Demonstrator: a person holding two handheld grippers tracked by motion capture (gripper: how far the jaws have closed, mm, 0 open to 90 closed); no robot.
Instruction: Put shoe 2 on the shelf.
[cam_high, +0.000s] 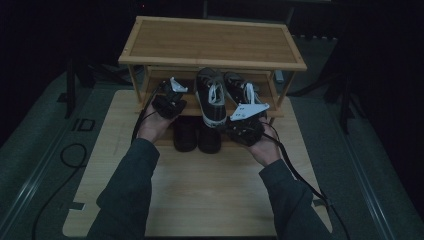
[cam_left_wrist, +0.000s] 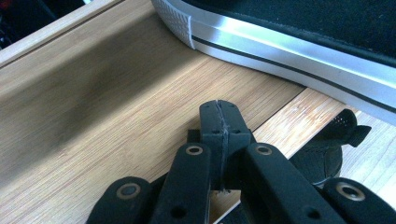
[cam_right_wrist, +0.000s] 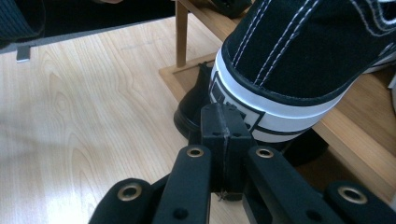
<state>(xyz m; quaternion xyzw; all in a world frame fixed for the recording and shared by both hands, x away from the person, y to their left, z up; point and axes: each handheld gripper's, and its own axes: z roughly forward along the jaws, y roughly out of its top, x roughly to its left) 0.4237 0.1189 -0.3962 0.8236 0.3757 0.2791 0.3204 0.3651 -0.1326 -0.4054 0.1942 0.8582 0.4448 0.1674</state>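
A black-and-white sneaker (cam_high: 210, 96) lies on the lower shelf (cam_high: 190, 106) of a wooden shoe rack, its heel (cam_right_wrist: 280, 70) sticking out over the front edge. A second sneaker (cam_high: 238, 86) lies to its right. My left gripper (cam_high: 171, 96) is shut and empty over the shelf's left part (cam_left_wrist: 116, 107), with the sneaker's white sole (cam_left_wrist: 289, 46) just beyond its tips (cam_left_wrist: 219, 109). My right gripper (cam_high: 229, 125) is shut with nothing in it, its tips (cam_right_wrist: 219, 116) right in front of the sneaker's heel; I cannot tell whether they touch.
Two dark shoes (cam_high: 196, 135) stand on the pale wooden board (cam_high: 200, 190) under the shelf's front edge; one (cam_right_wrist: 194, 105) sits below the heel. The rack's top shelf (cam_high: 212, 42) overhangs the sneakers. Its front left post (cam_right_wrist: 181, 32) stands behind. Cables trail from both grippers.
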